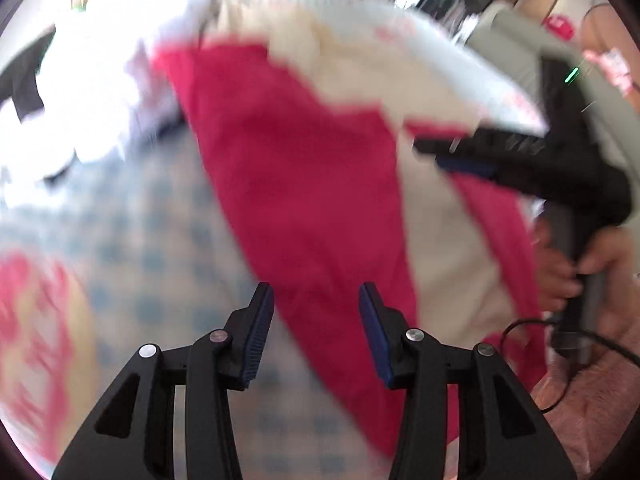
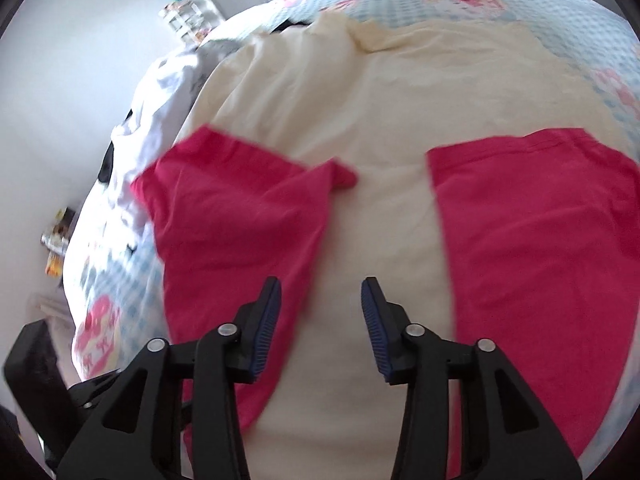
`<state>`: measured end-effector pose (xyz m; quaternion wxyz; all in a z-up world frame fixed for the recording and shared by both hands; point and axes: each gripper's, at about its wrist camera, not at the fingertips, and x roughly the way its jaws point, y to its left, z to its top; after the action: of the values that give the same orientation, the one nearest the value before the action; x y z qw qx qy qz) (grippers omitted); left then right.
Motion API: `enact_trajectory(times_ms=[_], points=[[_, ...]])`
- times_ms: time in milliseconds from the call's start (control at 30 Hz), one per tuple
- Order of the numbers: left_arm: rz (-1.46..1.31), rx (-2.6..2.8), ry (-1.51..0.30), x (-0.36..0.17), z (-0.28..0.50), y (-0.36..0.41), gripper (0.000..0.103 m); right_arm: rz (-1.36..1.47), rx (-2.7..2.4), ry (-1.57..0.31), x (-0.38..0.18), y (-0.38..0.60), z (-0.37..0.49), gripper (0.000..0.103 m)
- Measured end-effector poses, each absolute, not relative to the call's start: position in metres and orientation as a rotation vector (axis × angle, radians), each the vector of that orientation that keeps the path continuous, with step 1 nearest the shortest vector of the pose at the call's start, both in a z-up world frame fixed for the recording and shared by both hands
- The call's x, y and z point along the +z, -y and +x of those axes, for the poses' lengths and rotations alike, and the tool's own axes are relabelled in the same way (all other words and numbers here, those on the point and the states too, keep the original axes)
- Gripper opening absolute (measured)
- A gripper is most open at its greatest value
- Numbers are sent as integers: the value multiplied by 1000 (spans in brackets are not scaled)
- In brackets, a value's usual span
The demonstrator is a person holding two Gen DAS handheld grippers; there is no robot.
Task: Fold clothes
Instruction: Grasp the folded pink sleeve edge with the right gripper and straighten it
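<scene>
Two red sleeves (image 2: 240, 216) lie folded inward over the cream shirt (image 2: 384, 128) spread mid-bed (image 2: 560, 12), narrowing it; left gripper (image 1: 316, 336) and right gripper (image 2: 320, 328) hover half-open, empty.

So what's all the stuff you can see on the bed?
Shirt: one, cream with two red sleeves, spread flat on the bed, both sleeves folded inward.
Bedsheet: one, light blue checks with pink prints, under the shirt.
White clothes: a crumpled pile, count unclear, left of the shirt.
Shelf items: small, colourful, too blurry to count, by the far wall.
Left claw: one, black with blue pads, open over a red sleeve.
Right claw: one, black with blue pads, open above the shirt.
Hand: one, holding the right claw's handle.
</scene>
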<state>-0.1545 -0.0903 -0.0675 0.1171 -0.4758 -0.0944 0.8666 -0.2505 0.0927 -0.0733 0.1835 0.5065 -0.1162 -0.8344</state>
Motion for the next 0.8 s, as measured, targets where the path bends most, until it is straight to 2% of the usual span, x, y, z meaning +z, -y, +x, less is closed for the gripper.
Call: enact_trajectory(times_ms=[100,233,300,433,467,500,533,567,600,667,733,800], points=[[-1284,2656,202,-35,-185,105,46,1451,-2304,431,-73,-101,-276,55],[-1222,2836,31,-6,-266,124,46,1517,-2242,514,-88,-103,-313,62],[-1225,2827,-82,-7,-298,122,48,1559,-2211,573,-101,-101,-331,64],[-1392,2580,-100,-46,-357,118,49,1573,-2181,586,-119,-93,-346,67],[-1408,2590,-146,-52,-360,116,40,1558,-2182,575,-120,-90,-347,62],[-1414,2595,-200,-56,-360,113,29,1543,-2183,564,-122,-88,-348,44],[-1419,2599,-251,-60,-359,111,14,1521,-2160,538,-119,-85,-348,33],[-1416,2607,-242,-59,-357,112,10,1509,-2146,513,-117,-82,-347,23],[-1386,2648,-218,-50,-355,117,7,1485,-2156,481,-112,-79,-345,17],[-1323,2732,-178,-34,-349,124,7,1392,-2202,425,-97,-76,-339,12],[-1280,2766,-115,-26,-349,132,7,1282,-2261,422,-80,-76,-334,11],[-1311,2739,-86,-28,-356,136,12,1234,-2319,404,-72,-75,-333,12]])
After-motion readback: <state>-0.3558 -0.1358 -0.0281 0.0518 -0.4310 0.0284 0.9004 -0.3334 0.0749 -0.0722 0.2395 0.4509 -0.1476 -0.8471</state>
